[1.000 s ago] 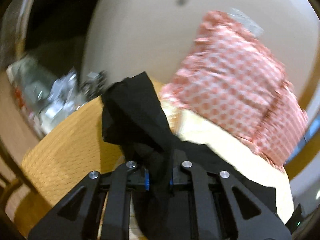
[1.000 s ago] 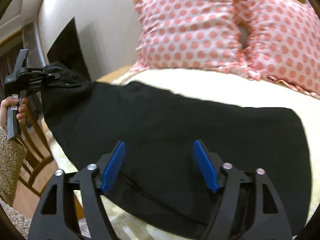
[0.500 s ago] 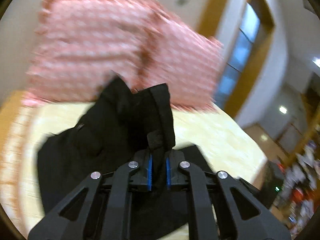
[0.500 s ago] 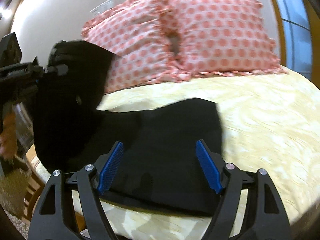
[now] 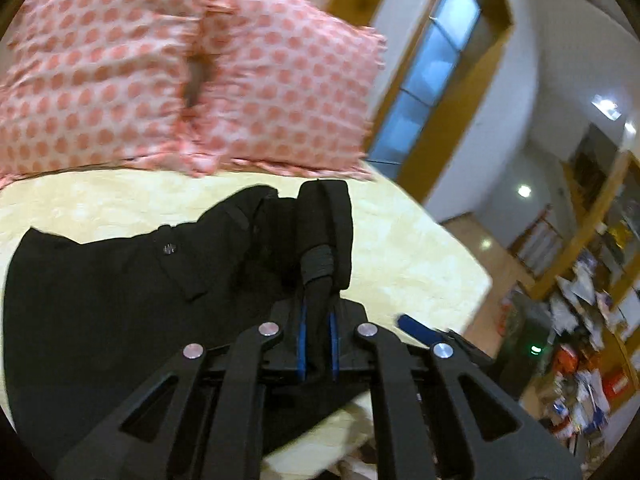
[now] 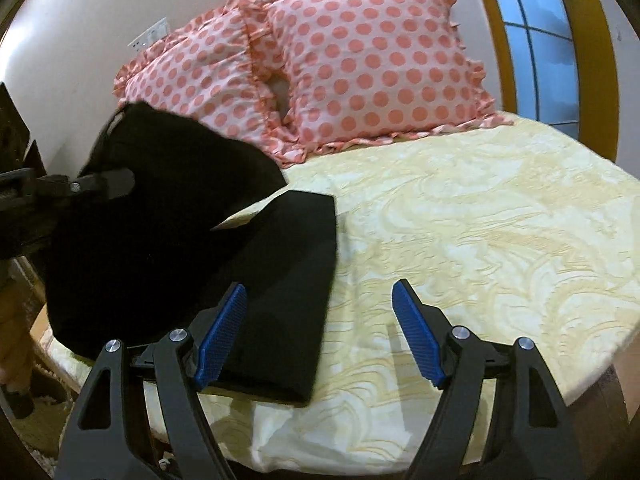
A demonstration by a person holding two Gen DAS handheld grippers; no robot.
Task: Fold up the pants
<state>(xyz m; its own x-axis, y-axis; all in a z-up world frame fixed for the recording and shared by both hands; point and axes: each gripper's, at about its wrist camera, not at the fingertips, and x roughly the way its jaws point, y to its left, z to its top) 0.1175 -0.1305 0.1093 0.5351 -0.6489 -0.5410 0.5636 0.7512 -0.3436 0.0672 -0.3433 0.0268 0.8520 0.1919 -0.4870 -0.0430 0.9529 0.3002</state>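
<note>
Warm indoor light fills both views, bright enough to read colours. In the left wrist view ceiling lights point(image 5: 606, 105) glare as white spots, and the polka-dot pillows point(image 5: 192, 68) smear with motion blur, as does the cluttered shelving point(image 5: 592, 320) at the right. The black pants point(image 5: 120, 304) swallow light (folds barely show). The right wrist view is sharper: the bedspread point(image 6: 472, 216) pattern reads crisply, and the window point(image 6: 548, 48) glows blue. Fisheye distortion bends both views' edges, with dark vignetted corners.
</note>
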